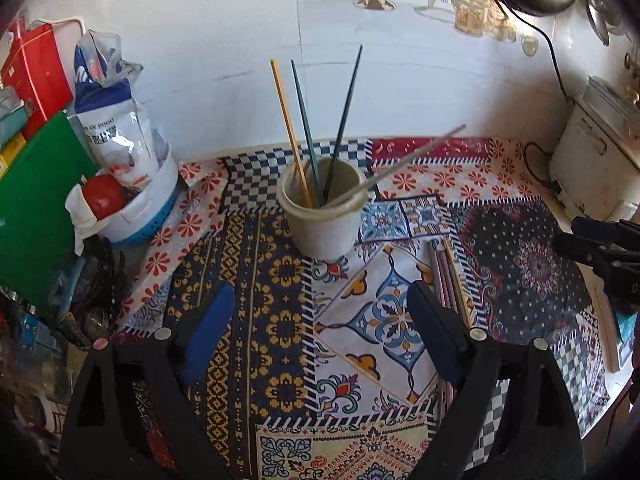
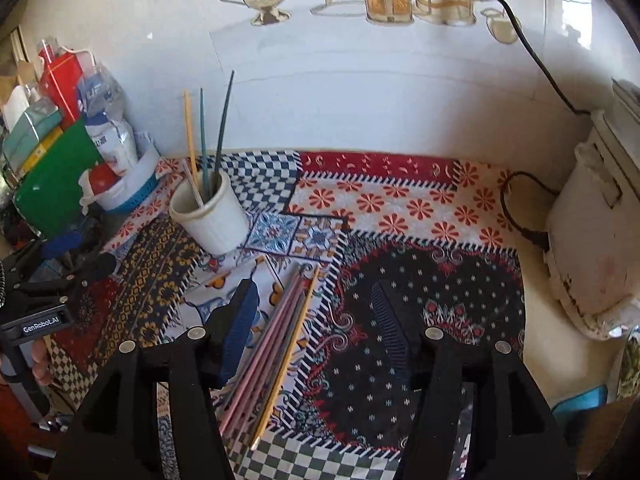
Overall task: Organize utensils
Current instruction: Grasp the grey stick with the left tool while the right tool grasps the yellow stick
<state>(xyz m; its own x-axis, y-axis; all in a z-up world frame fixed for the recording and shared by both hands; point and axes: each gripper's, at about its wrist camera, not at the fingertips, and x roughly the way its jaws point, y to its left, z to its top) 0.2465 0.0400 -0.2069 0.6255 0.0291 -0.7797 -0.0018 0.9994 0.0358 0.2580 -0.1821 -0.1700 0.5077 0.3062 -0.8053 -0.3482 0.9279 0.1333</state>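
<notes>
Patchwork tablecloth against white wall

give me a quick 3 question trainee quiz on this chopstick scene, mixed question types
1. True or false: the cup lies on its side.
2. How many chopsticks stand in the cup: A two, B four, C six?
3. Fill in: the loose chopsticks lie on the ____.

Key:
1. False, it stands upright.
2. B: one yellow, two dark, one grey leaning right.
3. Patterned tablecloth, between the right gripper fingers; nothing is held.
</notes>
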